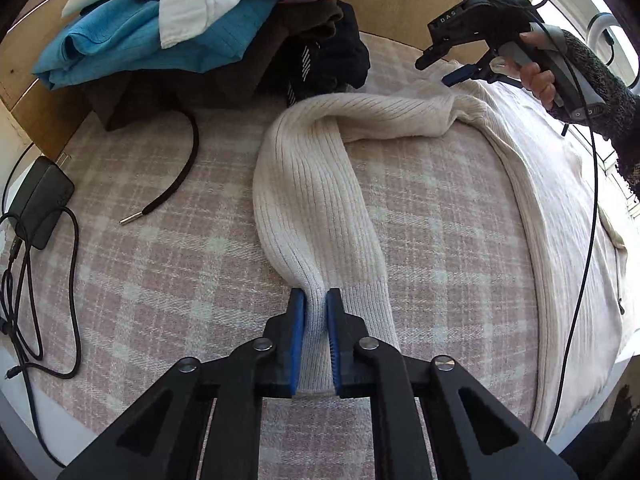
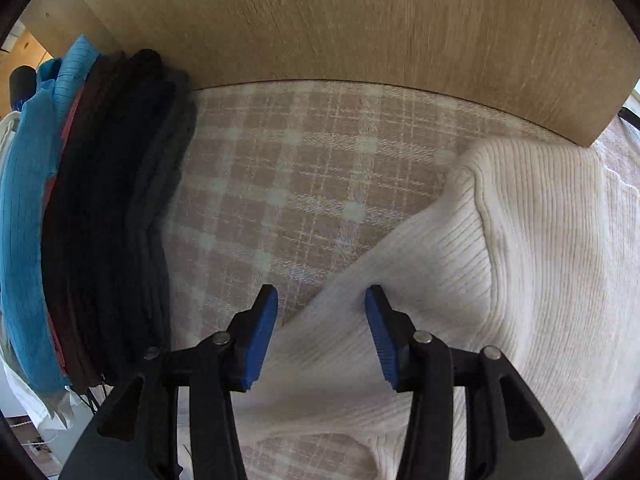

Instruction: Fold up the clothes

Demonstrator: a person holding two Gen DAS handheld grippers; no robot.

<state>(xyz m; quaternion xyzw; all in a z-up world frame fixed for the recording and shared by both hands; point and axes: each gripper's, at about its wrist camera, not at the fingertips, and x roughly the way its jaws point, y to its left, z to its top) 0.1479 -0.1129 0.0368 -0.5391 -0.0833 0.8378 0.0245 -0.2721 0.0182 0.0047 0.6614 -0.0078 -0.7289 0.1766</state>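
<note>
**Cream ribbed sweater, one sleeve in hand, on plaid bedcover**

Item 1. Left tool (image 1: 316, 304): blue-padded fingers clenched on the cuff (image 1: 320, 340) of the sleeve, knit bunched between the pads. Grasp sits at the finer-ribbed cuff band, a sound place to hold: denser knit, likely less stretch than the sleeve proper.

Item 2. Sleeve (image 1: 316, 200): runs ahead of the left tool, then bends right toward the shoulder. Soft, limp, wide vertical ribbing; judged light and stretchy, likely to sag and drag on the cover if lifted from one point only.

Item 3. Sweater (image 1: 560, 208) body: lies flat to the right of the left tool, on the bed's plaid cover (image 1: 160, 280). Thick rolled edge along its near side. Judged pliant, not slippery; the woven cover should offer some friction.

Item 4. Right tool (image 2: 321, 300): released, pads well apart, hovering over the fold where sleeve meets body (image 2: 400, 280); touching or not, cannot tell. Held in a hand (image 1: 540, 76) with a dark knit cuff.

Item 5. Left of the left tool: black power adapter (image 1: 40, 204) with cables; dark drawstring (image 1: 176, 176) with metal tip.

Item 6. Far ahead: stack of folded clothes (image 1: 192, 40), blue, white, brown and black, against a wooden board (image 2: 360, 20).
</note>
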